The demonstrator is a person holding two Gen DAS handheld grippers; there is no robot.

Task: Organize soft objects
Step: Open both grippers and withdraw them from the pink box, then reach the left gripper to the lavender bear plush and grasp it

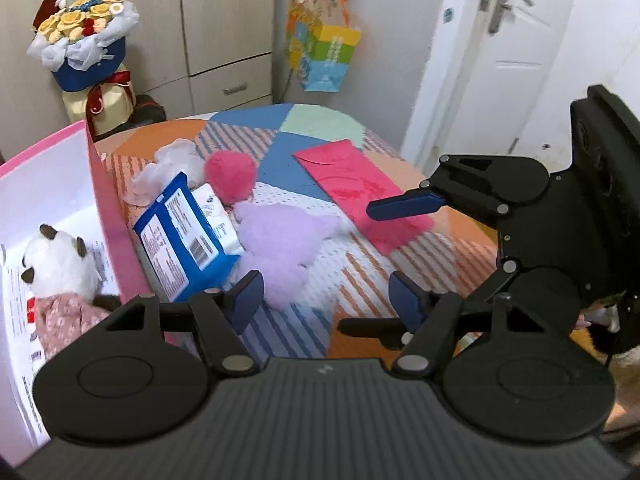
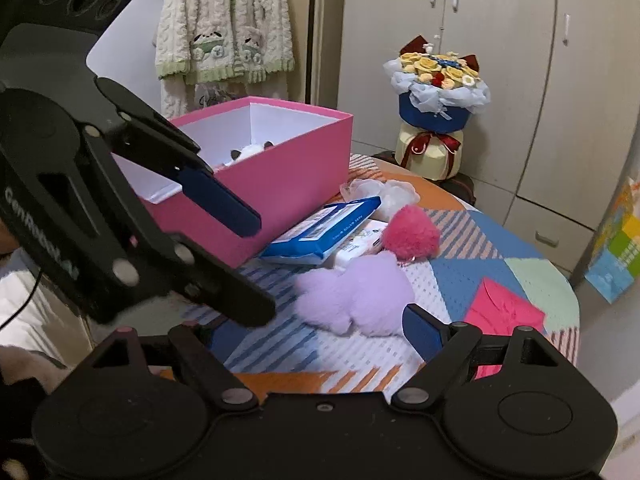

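A lilac plush lies on the patterned tablecloth, with a pink pompom just behind it. A white fluffy item lies further back. The pink box at the left holds a panda plush. My left gripper hovers open near the lilac plush's front edge, nothing between its pads. My right gripper is open and empty too, close beside the left one; its left finger is hidden behind the left gripper.
A blue wipes pack leans on a white tissue pack against the box. A red envelope lies at the right. A bouquet stands beyond the table by the cupboards.
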